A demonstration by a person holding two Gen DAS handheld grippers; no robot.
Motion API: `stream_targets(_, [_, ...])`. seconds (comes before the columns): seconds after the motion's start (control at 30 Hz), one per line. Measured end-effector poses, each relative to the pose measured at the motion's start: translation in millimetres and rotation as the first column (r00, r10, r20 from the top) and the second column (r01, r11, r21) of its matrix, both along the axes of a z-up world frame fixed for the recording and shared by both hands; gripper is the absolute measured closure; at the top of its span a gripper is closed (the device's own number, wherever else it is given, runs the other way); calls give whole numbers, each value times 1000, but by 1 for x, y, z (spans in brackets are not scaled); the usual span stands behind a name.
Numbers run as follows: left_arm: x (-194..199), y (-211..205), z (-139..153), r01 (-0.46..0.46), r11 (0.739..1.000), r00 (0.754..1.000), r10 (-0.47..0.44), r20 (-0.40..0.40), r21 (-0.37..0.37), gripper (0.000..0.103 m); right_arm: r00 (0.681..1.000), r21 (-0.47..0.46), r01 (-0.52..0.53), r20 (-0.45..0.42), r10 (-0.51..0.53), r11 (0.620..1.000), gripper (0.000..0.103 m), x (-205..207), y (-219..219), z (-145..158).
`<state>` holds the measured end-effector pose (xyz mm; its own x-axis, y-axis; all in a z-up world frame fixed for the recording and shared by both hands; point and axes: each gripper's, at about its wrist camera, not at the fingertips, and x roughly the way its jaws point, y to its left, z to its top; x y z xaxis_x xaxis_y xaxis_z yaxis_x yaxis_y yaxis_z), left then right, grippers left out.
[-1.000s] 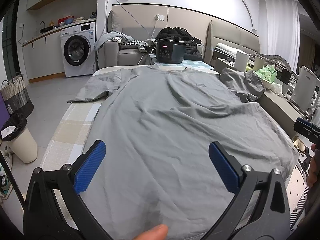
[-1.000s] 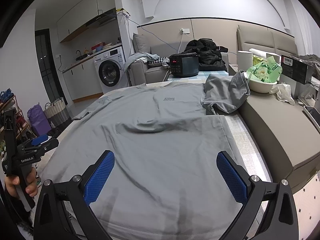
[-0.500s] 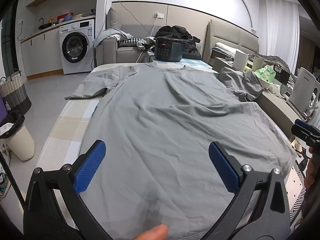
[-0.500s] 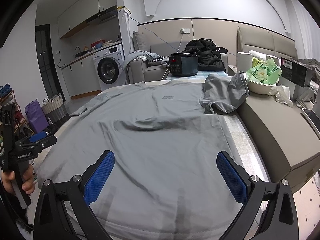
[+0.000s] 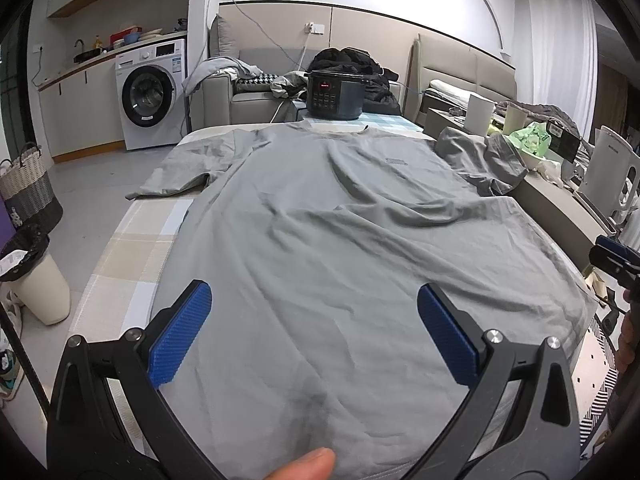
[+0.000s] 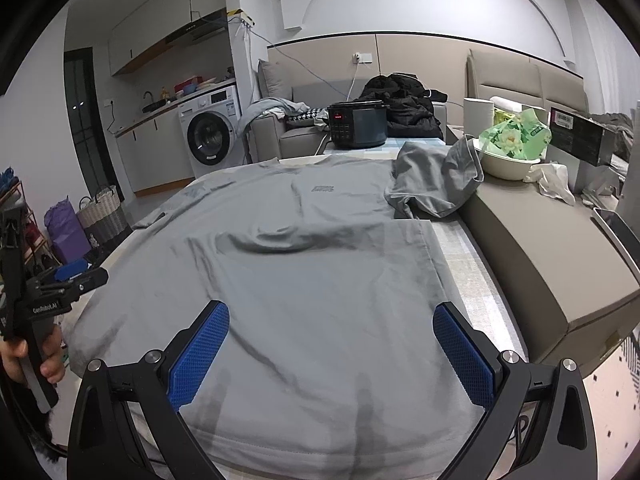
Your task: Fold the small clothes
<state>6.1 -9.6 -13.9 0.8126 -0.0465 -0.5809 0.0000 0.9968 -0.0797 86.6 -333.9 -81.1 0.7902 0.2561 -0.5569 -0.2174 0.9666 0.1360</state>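
Left gripper (image 5: 314,332) spread wide, empty, hovering over hem of grey T-shirt (image 5: 352,232). Right gripper (image 6: 330,350) likewise wide, holding nothing. Shirt flat on bed, collar toward 12 o'clock, one sleeve bunched at 2 o'clock.

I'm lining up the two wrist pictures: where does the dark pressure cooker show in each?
Left wrist view: the pressure cooker sits top centre, beyond the grey T-shirt's collar.
Right wrist view: the pressure cooker is upper centre, slightly right, behind the collar.
Shared landmark: the washing machine, left of the cooker.
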Motion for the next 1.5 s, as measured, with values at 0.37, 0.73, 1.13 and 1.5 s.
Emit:
stream_targets(0.37, [1,-11,7,14,1000,1000,-14,25,6,1,1000,8,21,-2,-21,1000,0,-1,-11,0])
stream_targets(0.73, [-1,-9,14,19,1000,999,-20,48,4,1,998,13,67,-13,-67,998,0,-2,-30,-10])
stream_targets(1.13, [-4,29,8,-45,997,999,45,-4,-55,1,986,64,85,-149,-75,994,0,-6,-66,-36])
stream_targets(1.5, [-8,22,-2,-40,999,999,40,-10,8,1,956,138,168,-264,-128,976,18,-7,-112,-61])
